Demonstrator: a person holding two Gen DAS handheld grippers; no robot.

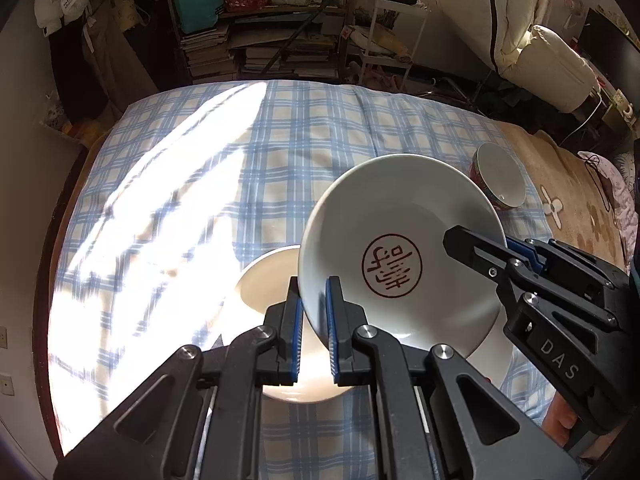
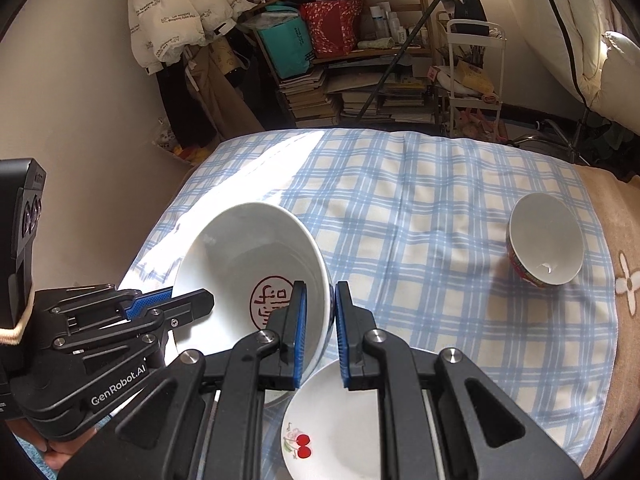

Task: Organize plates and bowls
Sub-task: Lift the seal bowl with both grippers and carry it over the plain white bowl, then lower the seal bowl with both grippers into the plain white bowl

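A large white bowl with a red seal mark inside is held tilted above the checked cloth. My left gripper is shut on its left rim. My right gripper is shut on its right rim; the bowl fills the lower left of the right wrist view. A white plate lies under the bowl. A plate with a cherry print lies below my right gripper. A small bowl with a red patterned outside stands at the right, and shows in the left wrist view.
The blue checked cloth covers a bed; a tan blanket lies along its right side. Strong sunlight falls on the cloth's left part. Shelves of books and a white cart stand beyond the far edge.
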